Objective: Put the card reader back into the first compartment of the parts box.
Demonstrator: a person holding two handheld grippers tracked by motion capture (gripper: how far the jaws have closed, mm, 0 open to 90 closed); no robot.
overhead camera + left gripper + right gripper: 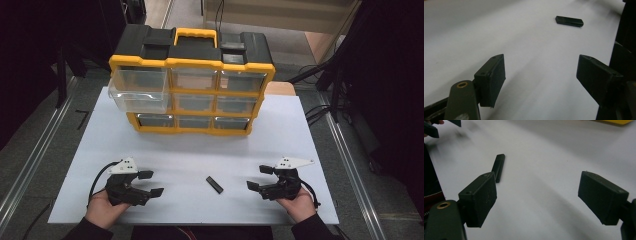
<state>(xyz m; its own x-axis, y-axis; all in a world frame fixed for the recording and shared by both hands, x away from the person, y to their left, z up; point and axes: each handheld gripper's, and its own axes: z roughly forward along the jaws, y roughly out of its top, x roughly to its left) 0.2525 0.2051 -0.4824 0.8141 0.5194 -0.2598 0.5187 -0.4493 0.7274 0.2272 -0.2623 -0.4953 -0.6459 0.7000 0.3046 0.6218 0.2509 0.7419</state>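
Centrally, a yellow-and-black plastic drawer cabinet [192, 82] stands at the far side of the white table [280, 135], its top-left clear drawer pulled out. Nearer than the cabinet, the left gripper [151, 183] and right gripper [260, 177] lie level in upturned palms, pointing inward, jaws wide apart and empty. Between them lies a small black rectangular bar [215, 184].

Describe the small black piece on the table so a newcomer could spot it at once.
Start at the yellow-and-black drawer cabinet at the back of the white table. Come toward the near edge, where the left gripper and right gripper rest open. Between them lies a short black bar, flat, slanted, the one loose item on the white surface.
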